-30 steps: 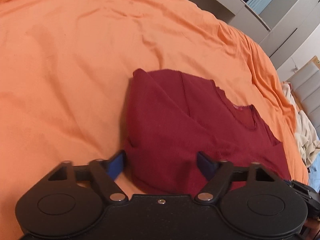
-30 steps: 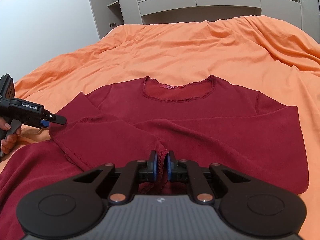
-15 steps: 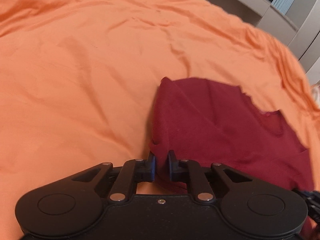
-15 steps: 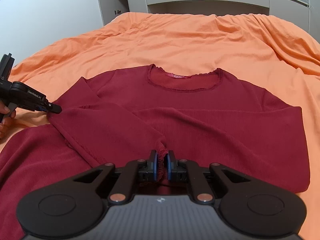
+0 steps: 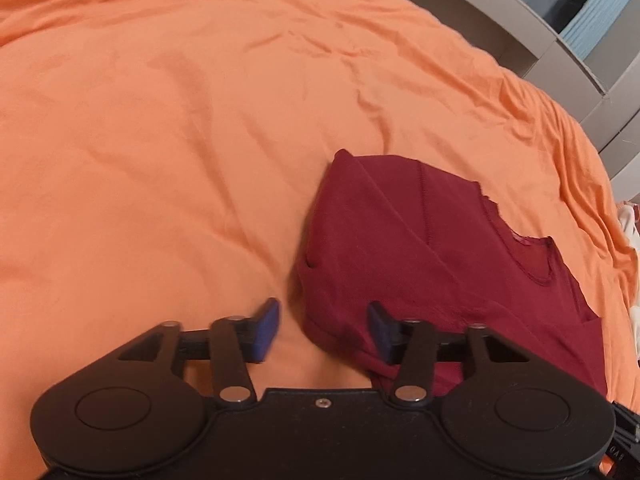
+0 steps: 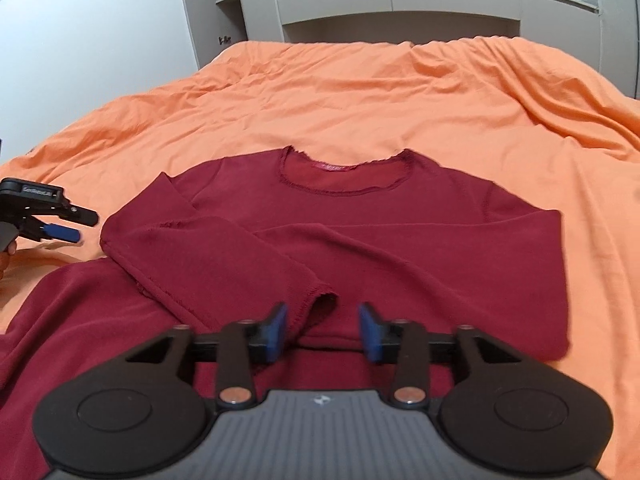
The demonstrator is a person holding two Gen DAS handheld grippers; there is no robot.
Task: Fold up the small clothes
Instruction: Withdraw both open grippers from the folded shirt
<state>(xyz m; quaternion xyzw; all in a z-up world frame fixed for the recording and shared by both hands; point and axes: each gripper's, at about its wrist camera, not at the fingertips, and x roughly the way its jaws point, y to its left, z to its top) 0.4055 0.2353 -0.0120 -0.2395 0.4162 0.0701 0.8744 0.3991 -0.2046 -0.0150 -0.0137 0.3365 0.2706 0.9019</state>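
Note:
A dark red long-sleeved shirt (image 6: 400, 240) lies front up on the orange bedcover (image 6: 360, 100), both sleeves folded across its chest. The left sleeve's cuff (image 6: 320, 300) rests on the shirt just ahead of my right gripper (image 6: 324, 330). Its jaws are opening and the pads do not touch the cloth. In the left wrist view the shirt's folded side edge (image 5: 320, 280) lies in front of my left gripper (image 5: 323, 322), whose jaws are also opening with nothing pressed between them. The right wrist view shows the left gripper (image 6: 86, 227) a little off the shirt's left edge.
Grey cupboards and shelves (image 6: 400, 0) stand behind the bed. A pile of pale clothes (image 5: 630, 220) lies at the bed's right edge. A person's hand (image 6: 6, 248) holds the left gripper at the frame's left edge.
The right gripper has let go of the sleeve cuff and drawn back. The left gripper shut on the shirt's folded edge, then opened again and moved off it.

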